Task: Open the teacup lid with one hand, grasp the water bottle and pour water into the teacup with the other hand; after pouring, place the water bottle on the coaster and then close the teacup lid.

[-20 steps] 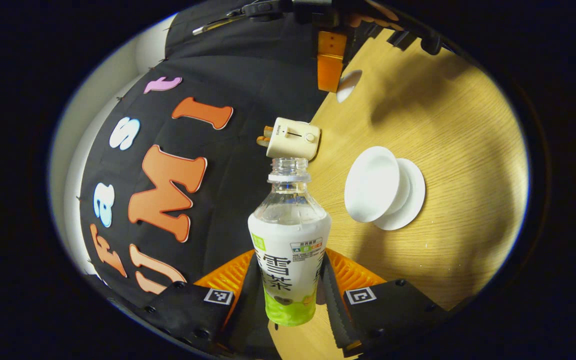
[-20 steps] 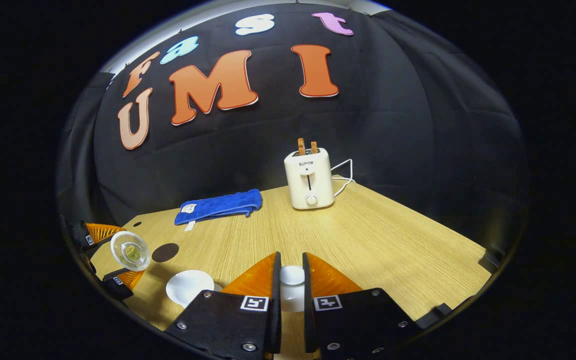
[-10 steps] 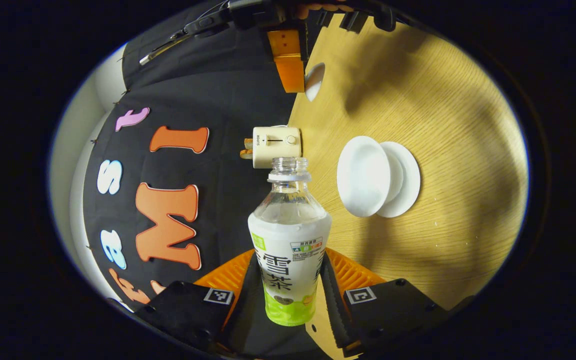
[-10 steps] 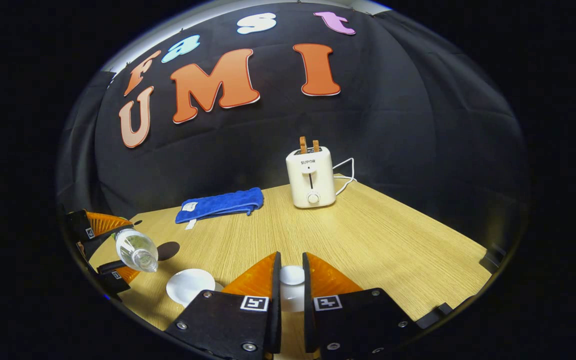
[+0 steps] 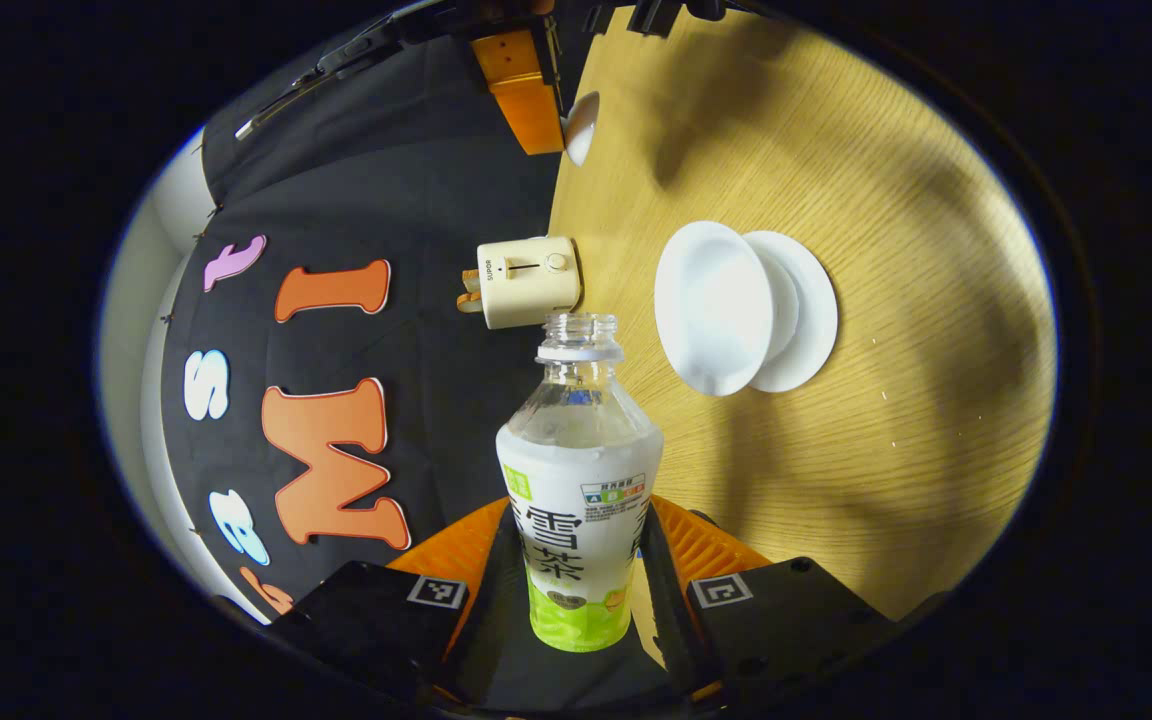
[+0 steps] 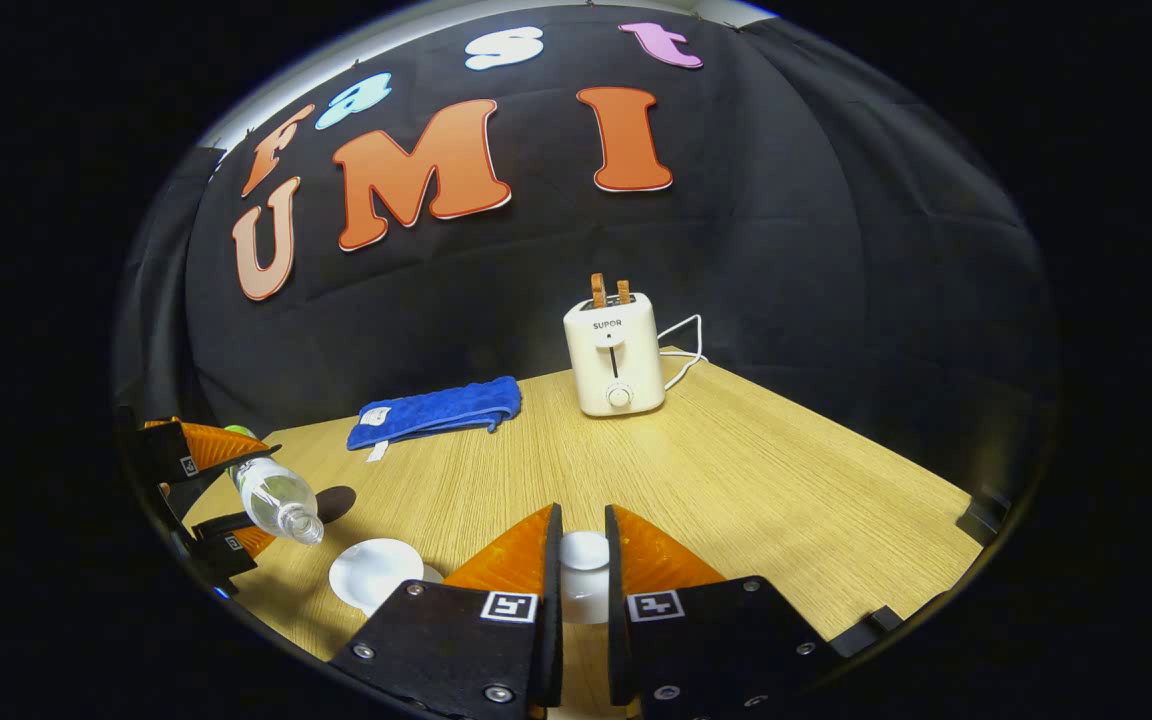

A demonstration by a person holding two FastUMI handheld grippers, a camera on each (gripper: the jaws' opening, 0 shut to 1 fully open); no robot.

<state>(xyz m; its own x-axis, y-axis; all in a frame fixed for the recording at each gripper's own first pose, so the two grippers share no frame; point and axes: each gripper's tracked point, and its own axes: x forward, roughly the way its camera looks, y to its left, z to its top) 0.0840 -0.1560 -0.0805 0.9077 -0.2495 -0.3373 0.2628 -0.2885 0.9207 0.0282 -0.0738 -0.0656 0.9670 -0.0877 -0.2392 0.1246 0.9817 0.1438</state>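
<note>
Two grippers share the work at this moment, one on the bottle and one on the lid. Starting at the left of the right gripper view, the left gripper (image 6: 204,500) sits at about nine o'clock, its fingers clamped on the water bottle (image 6: 276,498), which lies tipped with its open mouth aimed down toward the teacup (image 6: 374,572) at about seven o'clock. Just behind the bottle a dark round coaster (image 6: 336,502) lies on the table (image 6: 786,480); further back are a blue cloth (image 6: 436,412) and a toaster (image 6: 614,352) near twelve o'clock. At six o'clock the right gripper (image 6: 583,570) pinches the knob of the teacup lid (image 6: 583,560) between closed fingers, held up and clear of the cup. In the left gripper view the bottle (image 5: 581,470) runs from six o'clock toward the centre, both fingers pressing its labelled body, with the open cup (image 5: 721,305) on its saucer at about one o'clock — the mouth is near the rim but not yet over it, as far as I can judge. To pour well, carry the mouth over the cup's middle first, then roll the wrist slowly so the stream starts thin. The left hand is rolled well onto its side; the right is level and low.
</note>
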